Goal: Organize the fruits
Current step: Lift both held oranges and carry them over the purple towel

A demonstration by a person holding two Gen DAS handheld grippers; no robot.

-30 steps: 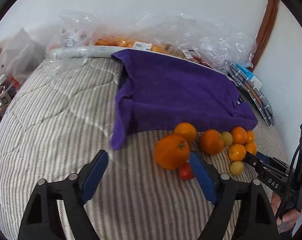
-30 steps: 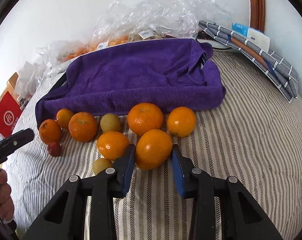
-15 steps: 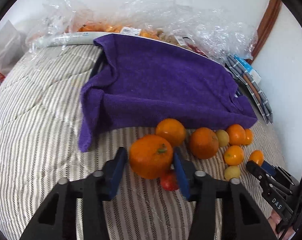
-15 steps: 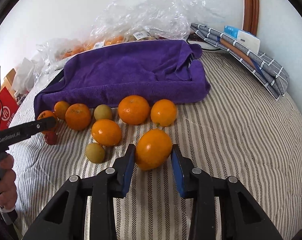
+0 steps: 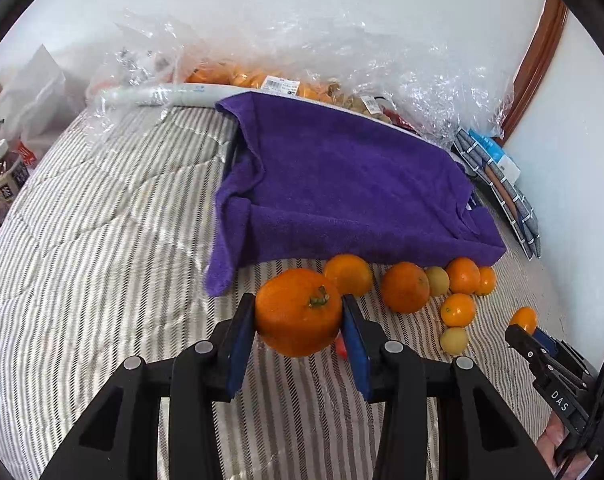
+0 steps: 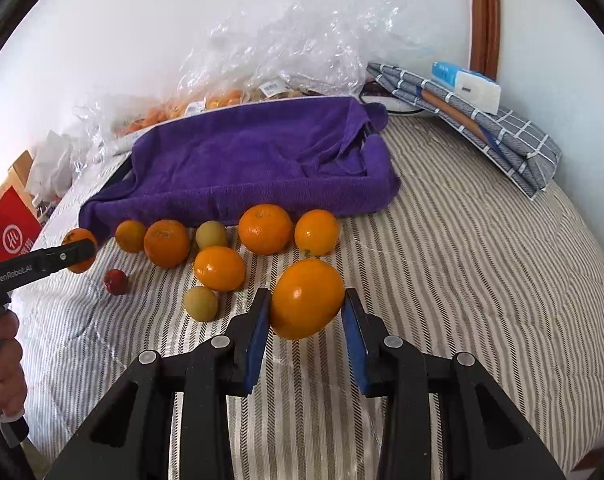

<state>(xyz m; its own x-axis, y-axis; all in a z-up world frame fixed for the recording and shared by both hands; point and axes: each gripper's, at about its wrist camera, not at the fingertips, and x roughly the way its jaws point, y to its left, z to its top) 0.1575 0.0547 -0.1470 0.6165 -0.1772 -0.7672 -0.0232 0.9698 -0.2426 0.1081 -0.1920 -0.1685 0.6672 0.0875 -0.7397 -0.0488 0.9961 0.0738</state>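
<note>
Two oranges are up off the bed. The stemmed orange [image 5: 298, 312] sits pinched between the blue pads of the left gripper [image 5: 298, 334], its green stem facing up. The smooth orange [image 6: 306, 298] is clamped the same way in the right gripper [image 6: 305, 332]. Just past the right gripper's tips the loose fruit lies on the striped bedcover [image 6: 461, 280]: an orange [image 6: 219, 268] and a pale yellow-green fruit [image 6: 200, 303] nearest on its left, more oranges in a row behind them, and a small red fruit [image 6: 116, 281] farther left, near the left gripper. Beyond the row is a purple towel [image 6: 254, 160] draped over something low. Behind that, against the wall, crinkled clear plastic bags [image 6: 286, 48]; off to the right, a folded grey checked cloth [image 6: 481, 128].
</note>
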